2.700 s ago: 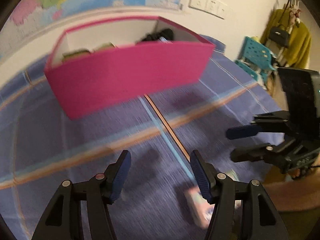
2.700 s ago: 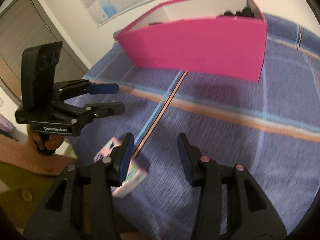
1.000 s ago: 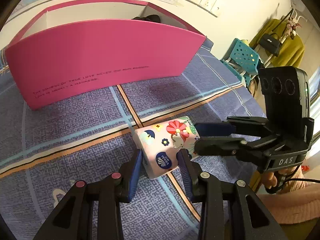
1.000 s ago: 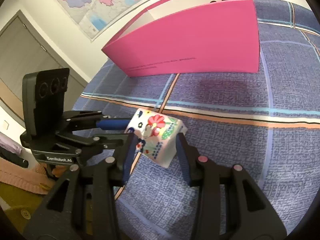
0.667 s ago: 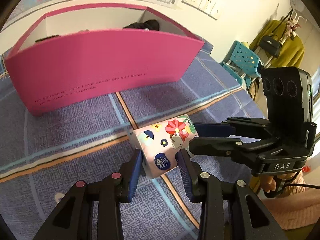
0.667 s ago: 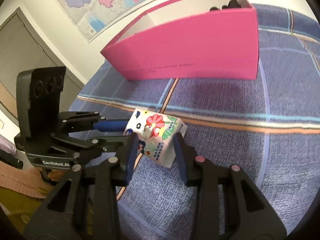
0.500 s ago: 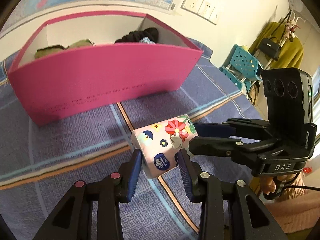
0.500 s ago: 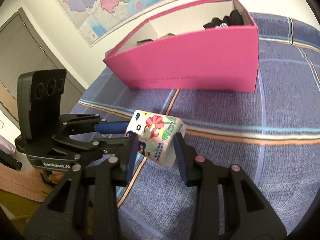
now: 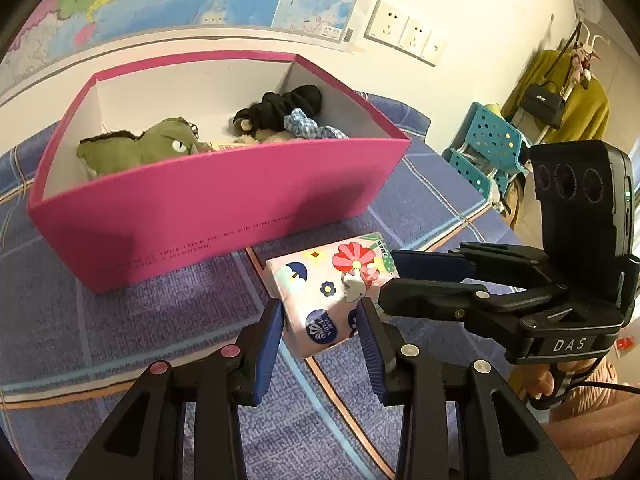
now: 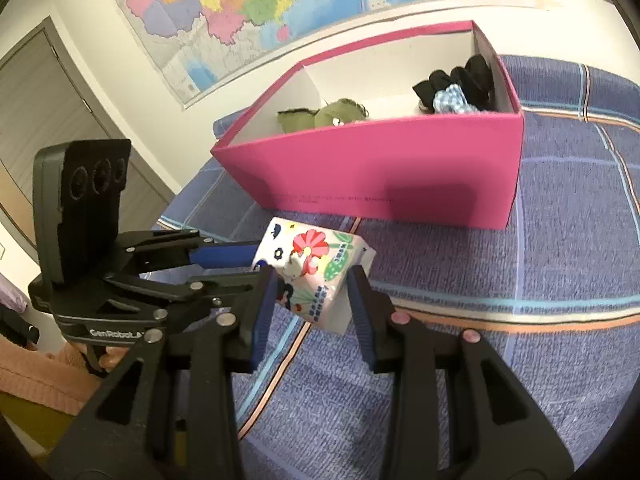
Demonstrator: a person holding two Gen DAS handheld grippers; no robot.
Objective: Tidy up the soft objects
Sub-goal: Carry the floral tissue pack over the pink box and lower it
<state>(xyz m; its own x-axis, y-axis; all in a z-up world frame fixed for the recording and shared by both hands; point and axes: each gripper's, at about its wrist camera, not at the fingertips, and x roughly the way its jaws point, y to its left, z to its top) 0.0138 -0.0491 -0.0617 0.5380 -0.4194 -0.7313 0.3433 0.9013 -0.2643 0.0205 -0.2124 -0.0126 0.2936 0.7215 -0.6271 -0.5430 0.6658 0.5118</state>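
A soft tissue pack (image 9: 332,284) printed with flowers hangs above the blue plaid cloth, held from two sides. My left gripper (image 9: 320,312) is shut on its near end, and my right gripper (image 10: 310,284) is shut on the other end of the same tissue pack (image 10: 316,264). In the left wrist view the right gripper (image 9: 400,276) reaches in from the right. Just behind stands the pink box (image 9: 224,200), open at the top. Inside lie a green plush (image 9: 136,148) and a black plush with checked cloth (image 9: 288,114).
A blue plaid cloth (image 10: 520,340) covers the surface under the box. A wall with a map (image 10: 280,0) and sockets (image 9: 404,32) rises behind. A teal chair (image 9: 488,144) and a yellow coat stand at the right; a door (image 10: 48,112) is at the left.
Both grippers have lifted the tissue pack off the cloth and toward the pink box. The box's inside and its plush toys have come into view.
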